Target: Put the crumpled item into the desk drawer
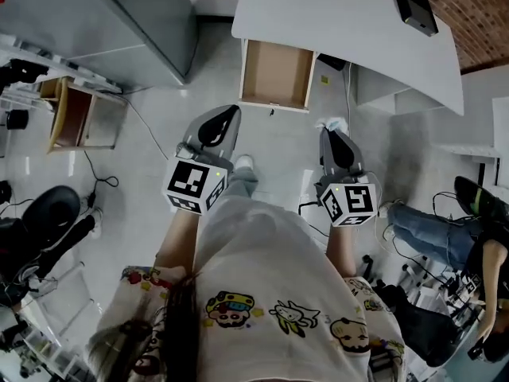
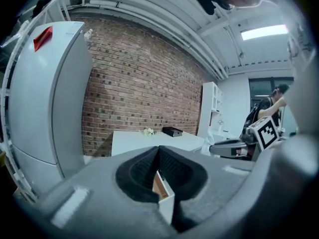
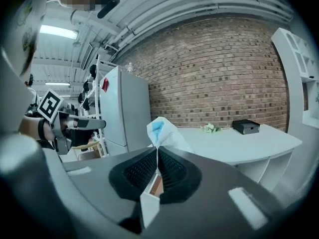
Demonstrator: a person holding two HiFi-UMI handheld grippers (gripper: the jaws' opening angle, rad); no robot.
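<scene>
Head view: L gripper (image 1: 216, 126) & R gripper (image 1: 329, 138) over floor, short of open drawer (image 1: 274, 74) under desk (image 1: 334, 22); crumpled item (image 1: 332, 123) at R tips. Left gripper view: jaws clenched, nothing btwn. Right gripper view: jaws pinch the white-blue item.

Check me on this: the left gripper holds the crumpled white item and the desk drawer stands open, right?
No. The right gripper holds the crumpled white item, as the right gripper view shows; the left gripper is shut and empty. The desk drawer does stand open.
</scene>
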